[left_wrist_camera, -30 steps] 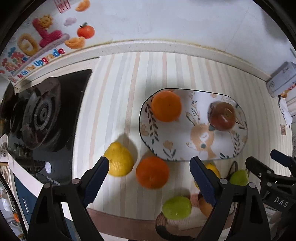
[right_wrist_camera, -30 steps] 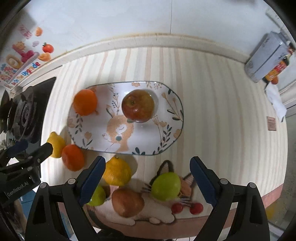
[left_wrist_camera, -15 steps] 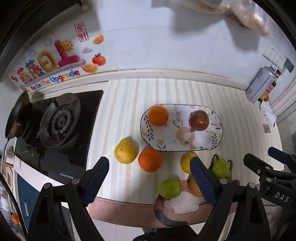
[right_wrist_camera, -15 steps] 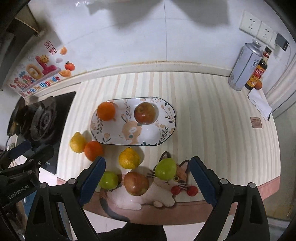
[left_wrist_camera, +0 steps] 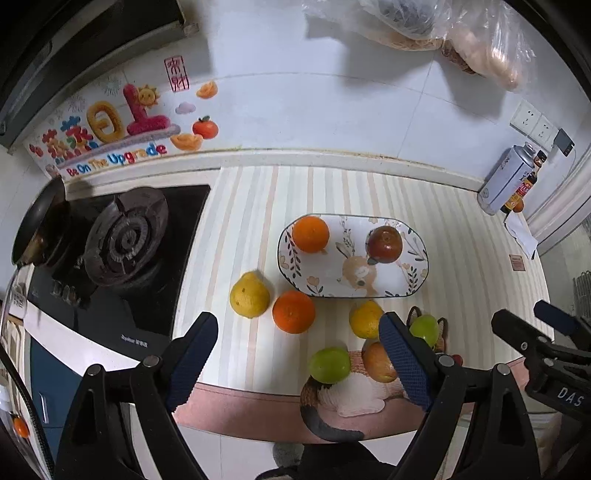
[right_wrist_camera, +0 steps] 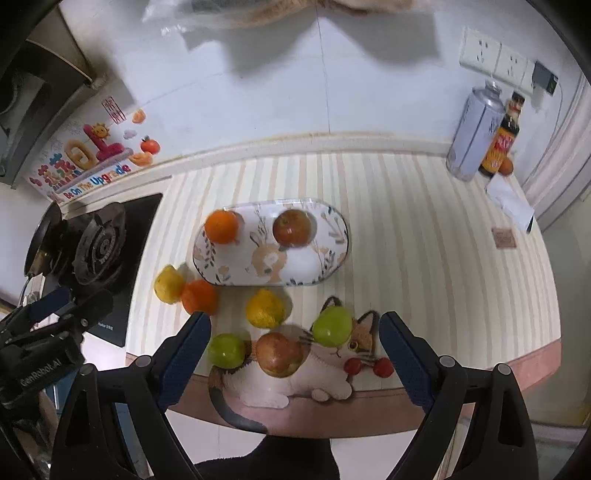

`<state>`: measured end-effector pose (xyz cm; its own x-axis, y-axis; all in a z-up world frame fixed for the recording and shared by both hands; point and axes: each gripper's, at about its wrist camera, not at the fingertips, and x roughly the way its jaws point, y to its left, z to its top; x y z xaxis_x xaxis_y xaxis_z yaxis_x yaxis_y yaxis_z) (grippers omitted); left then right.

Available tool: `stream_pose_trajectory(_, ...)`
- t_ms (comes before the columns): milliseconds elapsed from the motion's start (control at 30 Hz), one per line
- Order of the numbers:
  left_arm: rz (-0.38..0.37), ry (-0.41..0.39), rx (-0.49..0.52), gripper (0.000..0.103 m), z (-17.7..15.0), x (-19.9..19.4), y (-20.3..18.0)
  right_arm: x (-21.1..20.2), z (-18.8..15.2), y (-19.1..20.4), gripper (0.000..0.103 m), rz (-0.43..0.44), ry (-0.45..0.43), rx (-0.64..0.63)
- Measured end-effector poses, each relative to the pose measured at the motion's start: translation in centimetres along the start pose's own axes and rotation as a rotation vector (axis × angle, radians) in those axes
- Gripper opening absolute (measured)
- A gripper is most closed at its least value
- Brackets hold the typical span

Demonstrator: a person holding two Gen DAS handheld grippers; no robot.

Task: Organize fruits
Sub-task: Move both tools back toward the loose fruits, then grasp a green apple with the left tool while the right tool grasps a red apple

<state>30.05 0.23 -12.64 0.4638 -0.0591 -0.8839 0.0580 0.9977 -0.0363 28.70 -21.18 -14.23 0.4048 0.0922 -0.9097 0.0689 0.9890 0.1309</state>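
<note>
An oval rabbit-print plate [left_wrist_camera: 413, 284] [right_wrist_camera: 325, 269] lies mid-counter with an orange [left_wrist_camera: 310, 234] [right_wrist_camera: 221, 227] and a red apple [left_wrist_camera: 384, 244] [right_wrist_camera: 292, 227] on it. In front of it lie a yellow citrus [left_wrist_camera: 249, 300] [right_wrist_camera: 168, 284], an orange [left_wrist_camera: 293, 312] [right_wrist_camera: 199, 296], another yellow citrus [left_wrist_camera: 365, 319] [right_wrist_camera: 265, 308], two green apples [left_wrist_camera: 329, 365] [right_wrist_camera: 332, 326] and a reddish apple [right_wrist_camera: 279, 354]. My left gripper [left_wrist_camera: 297, 363] hangs open and empty high above the counter's front edge. My right gripper [right_wrist_camera: 295, 360] is likewise open and empty above the cat picture.
A gas stove [left_wrist_camera: 122, 236] with a pan [left_wrist_camera: 40, 221] fills the left. A spray can [right_wrist_camera: 474, 142] and sauce bottle [right_wrist_camera: 502, 142] stand at the back right, near a wall socket [right_wrist_camera: 495, 61]. Plastic bags [left_wrist_camera: 443, 33] hang on the wall. The counter's front edge [right_wrist_camera: 369, 410] lies below both grippers.
Both grippers have risen and pulled back from the counter, so the fruit and plate look smaller and the wall, bags and sockets have come into view. No fruit has moved.
</note>
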Motion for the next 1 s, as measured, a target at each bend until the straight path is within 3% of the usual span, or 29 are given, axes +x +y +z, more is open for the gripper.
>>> stream_pose_trajectory(67, 0.015, 0.018, 0.01, 0.089, -0.3, 1.0, 0.1, 2.1, -0.8, -0.2, 0.095, 0.006, 0.049, 0.007)
stream_pose_trajectory(167, 0.057, 0.062, 0.036, 0.1, -1.3, 3.3, 0.1, 6.6, -2.4, -0.4, 0.095, 0.03, 0.143, 0.02)
stream_pose_trajectory(400, 0.149, 0.223, 0.06, 0.1, -4.4, 10.4, 0.9, 17.1, -5.6, -0.8, 0.093, 0.097, 0.325, 0.102)
stream_pose_trajectory(500, 0.148, 0.286, 0.053, 0.1, -5.4, 12.6, 1.1, 20.1, -6.4, -1.0, 0.081, 0.123, 0.366, 0.134)
stream_pose_trajectory(633, 0.107, 0.354, 0.039, 0.1, -6.0, 14.8, 0.6, 21.3, -6.9, -0.9, 0.069, 0.22, 0.371, 0.145)
stream_pose_trajectory(1000, -0.054, 0.5, -0.007, 0.1, -6.6, 19.3, -2.3, 18.2, -9.4, -3.4, 0.069, 0.072, 0.373, 0.065)
